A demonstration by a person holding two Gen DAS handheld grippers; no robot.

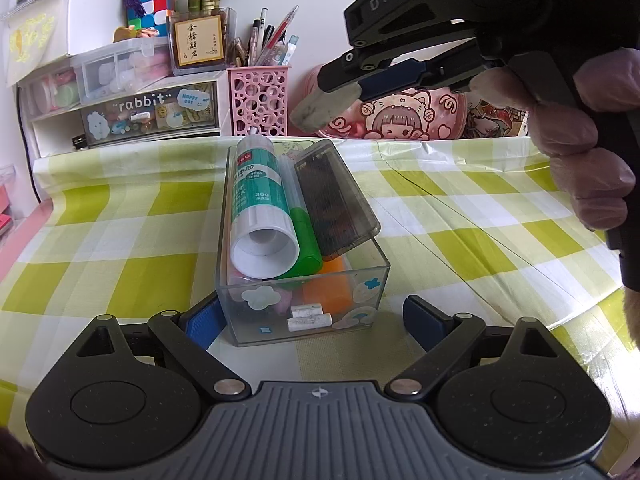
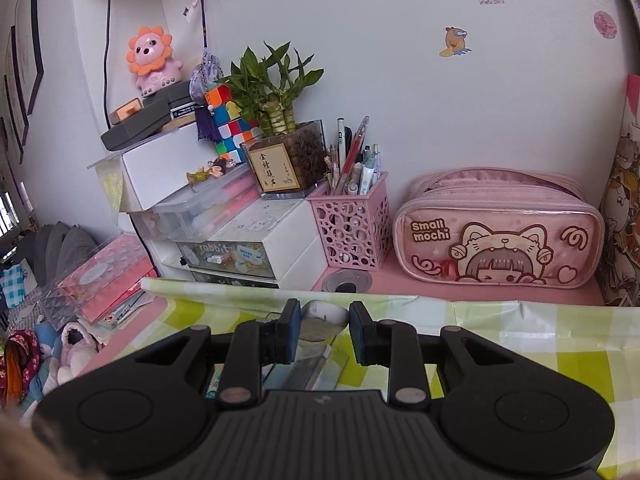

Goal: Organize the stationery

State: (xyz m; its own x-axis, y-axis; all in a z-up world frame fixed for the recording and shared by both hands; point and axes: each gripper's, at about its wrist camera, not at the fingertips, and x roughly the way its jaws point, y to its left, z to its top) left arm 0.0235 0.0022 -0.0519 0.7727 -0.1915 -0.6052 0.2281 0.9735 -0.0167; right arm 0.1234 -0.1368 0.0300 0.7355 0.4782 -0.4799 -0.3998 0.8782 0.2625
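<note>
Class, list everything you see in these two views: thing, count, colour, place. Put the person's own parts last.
clear box: one, transparent, mid-cloth
glue stick: one, white-green, topmost in box
marker: one, green, beside glue stick
case: one, smoky grey, leaning on box's right rim
small erasers: two, white, box's near end
eraser: one, dirty white, held above the cloth
pen holder: one, pink, at wall
pencil case: one, pink, right of pen holder
checked cloth: one, green-white, over table
left gripper: one, black, fingers open, flanking box
right gripper: one, black, fingers shut on eraser
hand: one, mauve-gloved, on right gripper's handle
</note>
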